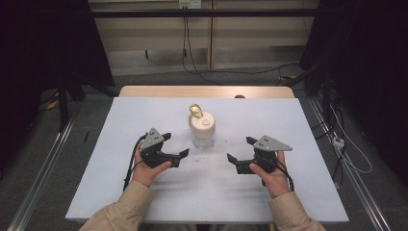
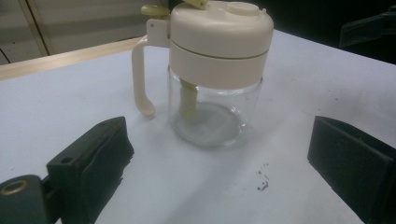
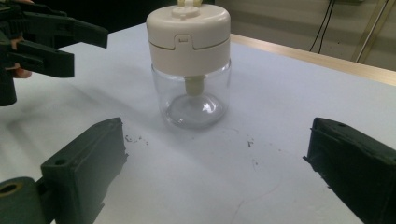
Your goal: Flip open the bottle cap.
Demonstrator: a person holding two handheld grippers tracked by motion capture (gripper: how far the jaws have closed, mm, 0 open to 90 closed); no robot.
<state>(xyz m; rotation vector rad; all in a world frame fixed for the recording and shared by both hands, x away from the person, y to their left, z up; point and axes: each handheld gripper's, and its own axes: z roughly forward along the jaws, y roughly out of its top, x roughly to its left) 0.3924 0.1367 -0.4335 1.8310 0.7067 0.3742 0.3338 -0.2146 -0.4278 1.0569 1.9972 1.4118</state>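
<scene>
Probably light, slippery and breakable, the glass jar (image 1: 202, 132) is best gripped below its cream lid (image 2: 219, 35) by 2 wide-open, empty grippers, left (image 1: 176, 144) and right (image 1: 239, 150).

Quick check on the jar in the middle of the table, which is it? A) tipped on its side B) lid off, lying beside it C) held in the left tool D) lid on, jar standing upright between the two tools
D: the jar stands upright with its cream lid on, and the left tool and right tool sit open on either side, clear of it.
</scene>
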